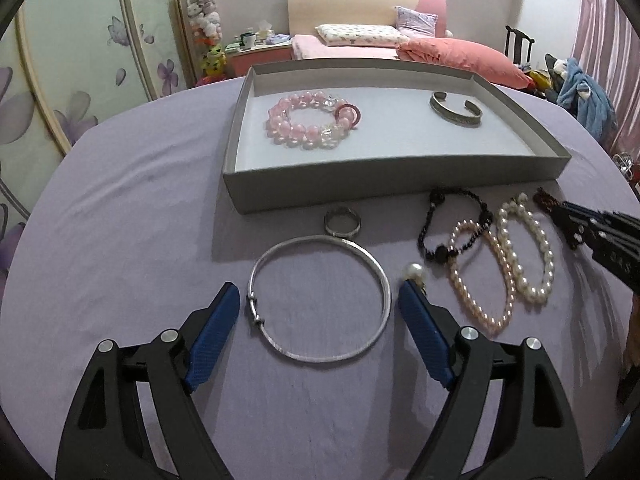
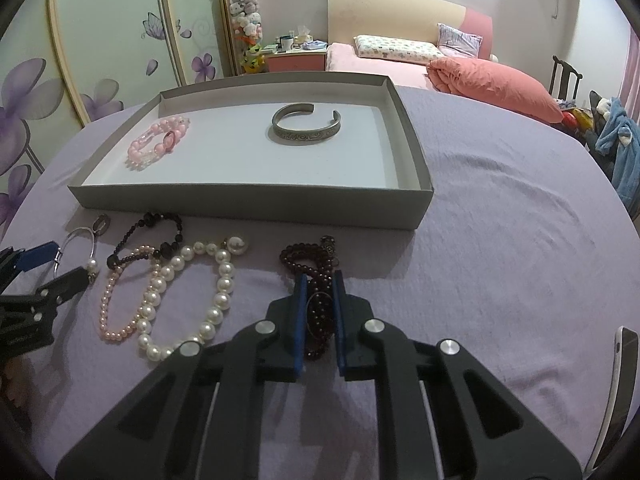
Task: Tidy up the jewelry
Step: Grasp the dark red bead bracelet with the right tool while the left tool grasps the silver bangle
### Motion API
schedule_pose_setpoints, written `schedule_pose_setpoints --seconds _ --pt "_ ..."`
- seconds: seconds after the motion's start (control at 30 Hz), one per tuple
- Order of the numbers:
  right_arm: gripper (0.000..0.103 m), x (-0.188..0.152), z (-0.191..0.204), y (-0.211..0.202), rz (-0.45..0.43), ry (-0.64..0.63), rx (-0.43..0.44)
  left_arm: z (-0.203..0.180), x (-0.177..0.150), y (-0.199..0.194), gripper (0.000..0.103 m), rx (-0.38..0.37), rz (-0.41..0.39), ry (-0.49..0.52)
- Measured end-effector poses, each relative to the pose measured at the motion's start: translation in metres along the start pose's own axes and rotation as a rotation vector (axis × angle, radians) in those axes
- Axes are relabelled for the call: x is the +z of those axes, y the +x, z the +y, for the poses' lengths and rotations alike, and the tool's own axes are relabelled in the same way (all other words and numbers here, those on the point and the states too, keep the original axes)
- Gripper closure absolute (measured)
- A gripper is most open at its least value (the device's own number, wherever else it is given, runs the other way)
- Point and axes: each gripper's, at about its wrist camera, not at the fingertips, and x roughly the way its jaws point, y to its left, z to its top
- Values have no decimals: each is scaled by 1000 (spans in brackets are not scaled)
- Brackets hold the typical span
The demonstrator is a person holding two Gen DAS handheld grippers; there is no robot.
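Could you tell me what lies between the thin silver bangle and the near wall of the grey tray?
A small silver ring lies there on the purple cloth, at the far edge of the silver bangle, just short of the tray; the left wrist view shows it best.

Seven bracelets (image 2: 184, 300), one ring (image 1: 342, 221), one tray (image 1: 392, 178).
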Motion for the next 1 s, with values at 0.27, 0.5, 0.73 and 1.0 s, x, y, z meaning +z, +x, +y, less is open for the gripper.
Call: schedule_pose_setpoints --seconds 0.27,0.5,0.73,1.0 --pt "90 0 0 0 0 1 1 10 -8 -7 29 7 -5 -2" --pt "90 0 0 0 0 2 -1 19 -11 -9 26 21 -2 -18" --pt "90 0 0 0 0 2 0 19 -9 -7 24 22 1 -26" --pt "90 0 -1 0 0 4 0 19 -9 -7 30 20 -5 -26"
